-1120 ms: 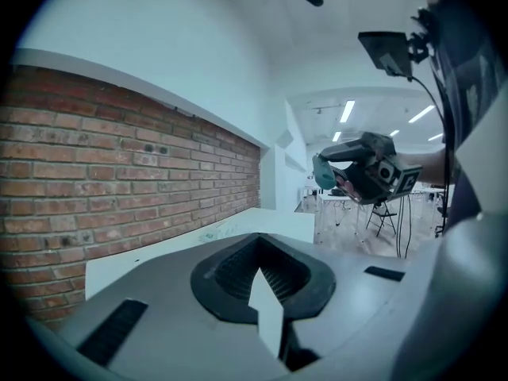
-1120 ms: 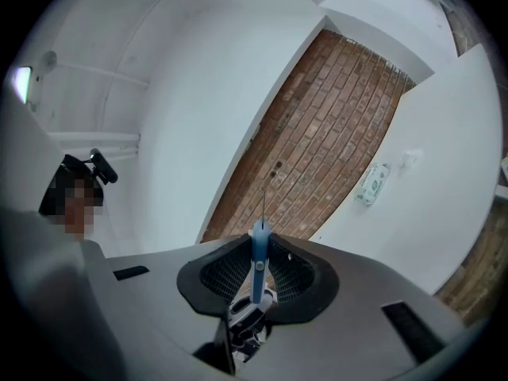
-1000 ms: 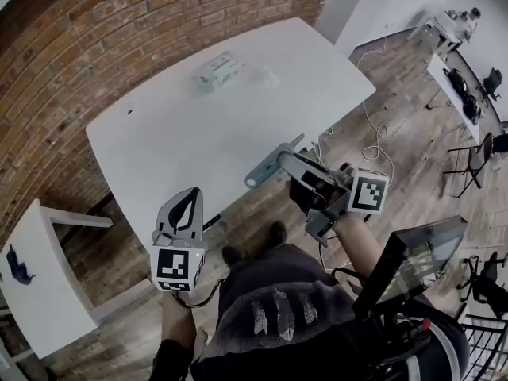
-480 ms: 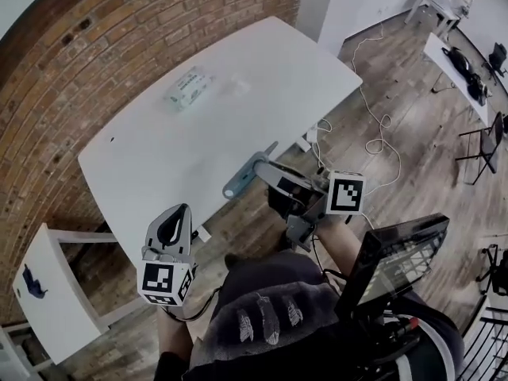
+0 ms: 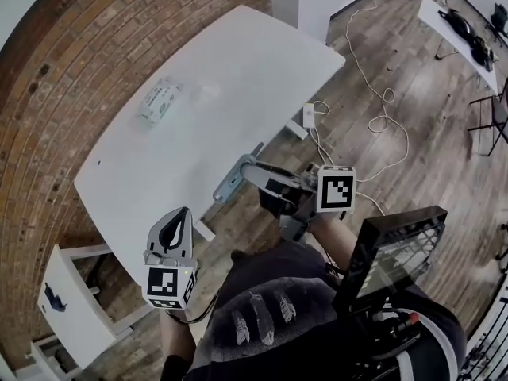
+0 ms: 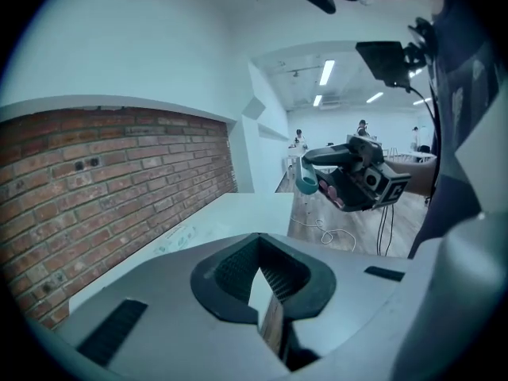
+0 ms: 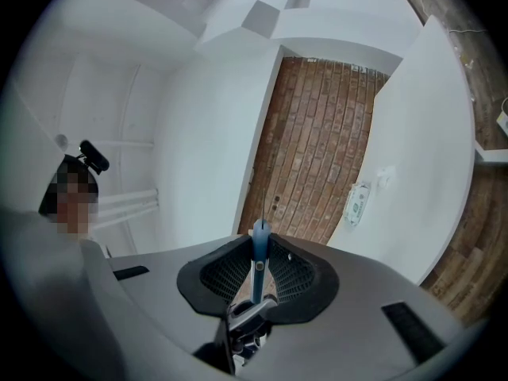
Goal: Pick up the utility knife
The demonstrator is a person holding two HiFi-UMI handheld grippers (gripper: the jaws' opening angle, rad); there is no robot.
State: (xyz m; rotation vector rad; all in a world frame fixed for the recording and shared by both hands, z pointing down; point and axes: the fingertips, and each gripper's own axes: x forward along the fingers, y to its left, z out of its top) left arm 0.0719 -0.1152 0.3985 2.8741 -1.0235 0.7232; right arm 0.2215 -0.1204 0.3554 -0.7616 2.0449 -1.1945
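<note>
My right gripper point(image 5: 255, 171) is shut on the utility knife point(image 5: 232, 179), a grey-blue handle that sticks out past the jaws, over the white table's near edge. In the right gripper view the knife point(image 7: 259, 254) stands upright between the pads of the gripper point(image 7: 258, 275). My left gripper point(image 5: 176, 228) hangs lower left, off the table, shut with nothing in it; its jaws point(image 6: 266, 292) meet in the left gripper view. That view also shows the right gripper point(image 6: 353, 179) with the knife's point(image 6: 305, 184) end.
The white table point(image 5: 190, 125) runs along a brick wall point(image 5: 55, 78) and carries a flat packet point(image 5: 159, 98). A power strip point(image 5: 308, 116) with a white cable lies on the wood floor. A small white side table point(image 5: 71, 292) stands at lower left.
The head view has swung, so the table sits further up and left. My right gripper with the knife has shifted left in the picture. The left gripper stays shut at lower left.
</note>
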